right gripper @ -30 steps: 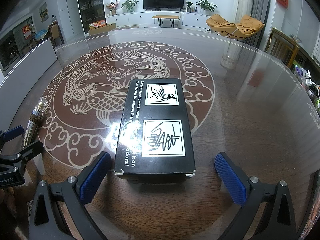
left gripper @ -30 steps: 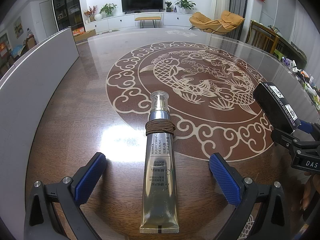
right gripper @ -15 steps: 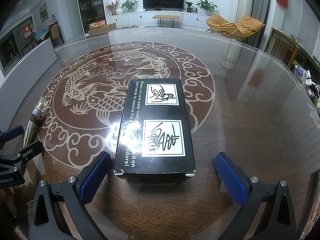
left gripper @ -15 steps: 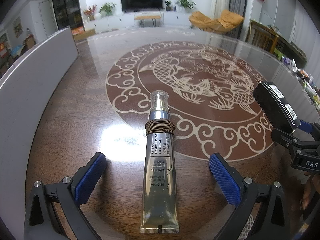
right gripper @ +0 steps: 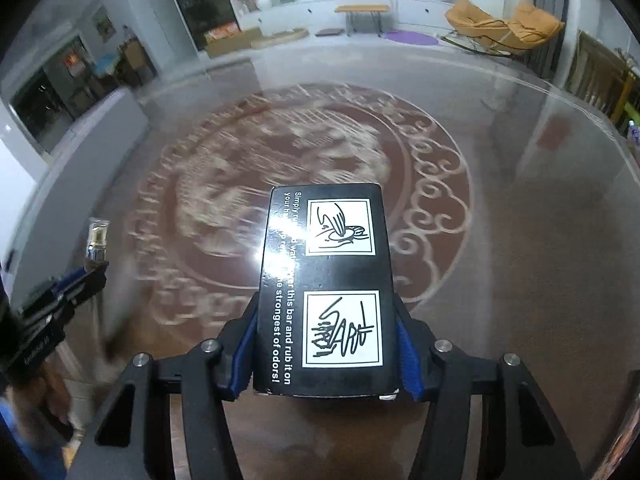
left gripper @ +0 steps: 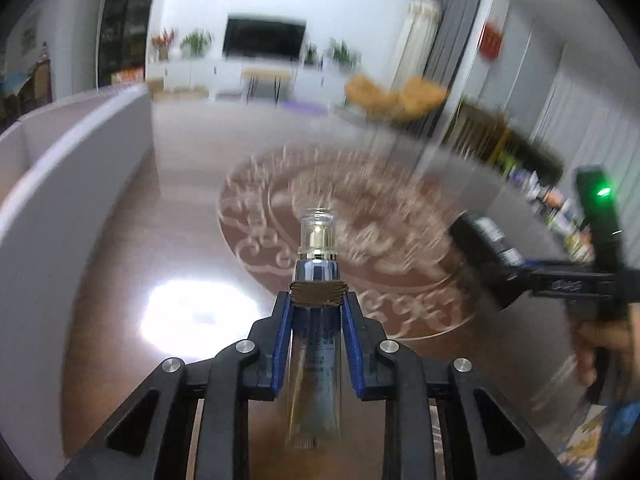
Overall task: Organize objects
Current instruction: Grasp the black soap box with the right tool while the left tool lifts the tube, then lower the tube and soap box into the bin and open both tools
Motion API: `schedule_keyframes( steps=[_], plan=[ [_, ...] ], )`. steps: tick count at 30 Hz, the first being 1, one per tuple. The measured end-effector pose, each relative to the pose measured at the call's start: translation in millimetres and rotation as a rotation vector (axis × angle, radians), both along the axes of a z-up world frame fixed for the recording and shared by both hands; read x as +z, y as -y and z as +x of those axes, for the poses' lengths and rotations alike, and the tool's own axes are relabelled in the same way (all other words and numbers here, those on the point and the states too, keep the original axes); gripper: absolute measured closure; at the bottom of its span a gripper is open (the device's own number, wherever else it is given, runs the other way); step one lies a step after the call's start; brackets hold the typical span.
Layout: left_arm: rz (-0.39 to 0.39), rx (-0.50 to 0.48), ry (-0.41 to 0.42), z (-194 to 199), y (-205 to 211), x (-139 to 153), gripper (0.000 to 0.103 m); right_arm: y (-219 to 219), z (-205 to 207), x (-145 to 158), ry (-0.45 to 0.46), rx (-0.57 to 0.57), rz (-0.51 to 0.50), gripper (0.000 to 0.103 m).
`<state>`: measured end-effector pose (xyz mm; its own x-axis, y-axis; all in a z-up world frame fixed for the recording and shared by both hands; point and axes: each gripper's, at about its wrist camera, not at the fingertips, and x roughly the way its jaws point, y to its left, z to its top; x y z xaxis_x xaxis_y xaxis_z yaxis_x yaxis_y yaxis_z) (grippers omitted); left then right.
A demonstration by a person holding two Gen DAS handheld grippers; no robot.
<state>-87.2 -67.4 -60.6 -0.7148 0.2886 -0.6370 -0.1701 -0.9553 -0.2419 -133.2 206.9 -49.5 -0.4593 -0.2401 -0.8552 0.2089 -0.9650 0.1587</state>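
Blue pads of the left hand-held gripper [left gripper: 316, 320] have just closed on the cream tube [left gripper: 316, 344], the right hand-held gripper [right gripper: 326, 344] on the black box [right gripper: 326, 280], both above the table [right gripper: 520, 260]; carry them level, grips firm.

The round brown table top with its pale scrollwork medallion [left gripper: 360, 216] is smearing into streaks in both your views, so its pattern is unreadable. The small print on the slim silver cream tube with a clear cap [left gripper: 316, 344] is blurring out. At three o'clock in the left view, the black rectangular box [left gripper: 486, 248] is blurring, your other tool covering its near end.
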Motion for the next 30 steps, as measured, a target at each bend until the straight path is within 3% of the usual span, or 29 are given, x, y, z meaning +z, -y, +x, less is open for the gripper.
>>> schedule_keyframes(
  steps=[4,6,9,11,14,16,21,22,24,25,26,28,30],
  plan=[
    [0.068,0.046,-0.153,45,32,51,0.078,42,18,42,-0.072,0.110,-0.029,0.044],
    [0.096,0.084,-0.219,65,53,76,0.078,84,25,67,-0.116,0.180,-0.054,0.044],
    [0.122,0.156,-0.293,90,97,112,0.078,141,31,101,-0.165,0.282,-0.111,0.044],
    [0.130,0.202,-0.293,100,129,125,0.078,188,34,119,-0.170,0.360,-0.162,0.044],
    [0.107,0.292,-0.210,101,185,130,0.078,260,39,133,-0.164,0.475,-0.211,0.044],
    [0.043,0.358,-0.110,92,220,118,0.078,313,42,136,-0.152,0.552,-0.219,0.044],
    [-0.062,0.480,0.212,53,283,56,0.077,410,36,108,-0.075,0.649,-0.170,0.043],
    [-0.082,0.503,0.237,53,289,51,0.074,428,32,94,-0.045,0.663,-0.133,0.042],
    [-0.157,0.583,0.316,48,291,38,0.050,448,30,77,0.009,0.686,-0.088,0.033],
    [-0.190,0.620,0.334,48,292,37,0.028,453,30,72,0.012,0.682,-0.069,0.028],
    [-0.215,0.645,0.335,49,291,38,0.017,454,30,70,-0.003,0.671,-0.059,0.026],
    [-0.302,0.710,0.285,55,284,46,0.017,451,30,76,-0.038,0.654,-0.054,0.016],
    [-0.393,0.759,0.212,65,276,58,0.017,446,33,84,-0.083,0.640,-0.040,0.013]
  ],
)
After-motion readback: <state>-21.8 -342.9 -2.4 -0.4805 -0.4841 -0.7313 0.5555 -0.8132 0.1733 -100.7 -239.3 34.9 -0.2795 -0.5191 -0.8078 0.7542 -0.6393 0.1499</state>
